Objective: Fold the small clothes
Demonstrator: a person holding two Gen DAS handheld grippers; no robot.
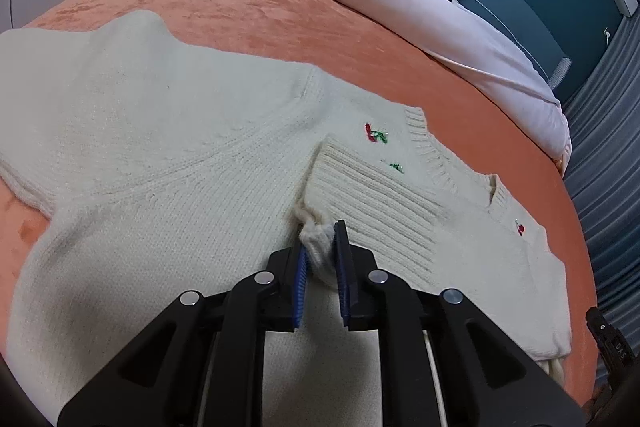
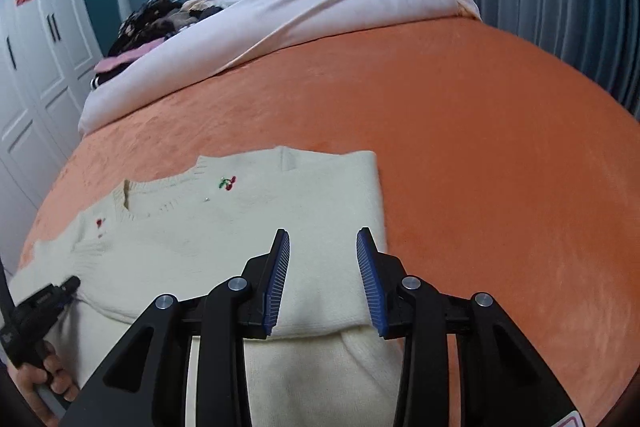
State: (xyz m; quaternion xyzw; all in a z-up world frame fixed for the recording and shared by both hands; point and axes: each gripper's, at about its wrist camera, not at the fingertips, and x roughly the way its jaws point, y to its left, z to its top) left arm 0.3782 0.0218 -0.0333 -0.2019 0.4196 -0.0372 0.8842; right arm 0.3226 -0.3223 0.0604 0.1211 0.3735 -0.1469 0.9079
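1. The cream sweater (image 1: 168, 163) lies flat on the orange bed cover (image 1: 280, 15), one sleeve already laid across the chest near the cherry embroidery (image 1: 375, 134).
2. The left claw (image 1: 322, 259) pinches the ribbed cuff (image 1: 372, 199) of that sleeve; this looks like the sleeve-folding step.
3. The right claw (image 2: 323, 267) hangs spread over the sweater's other side (image 2: 328, 187), gripping nothing.
4. Next, I judge, the cuff needs laying down and letting go; then the right side calls for a grasp and fold inward.
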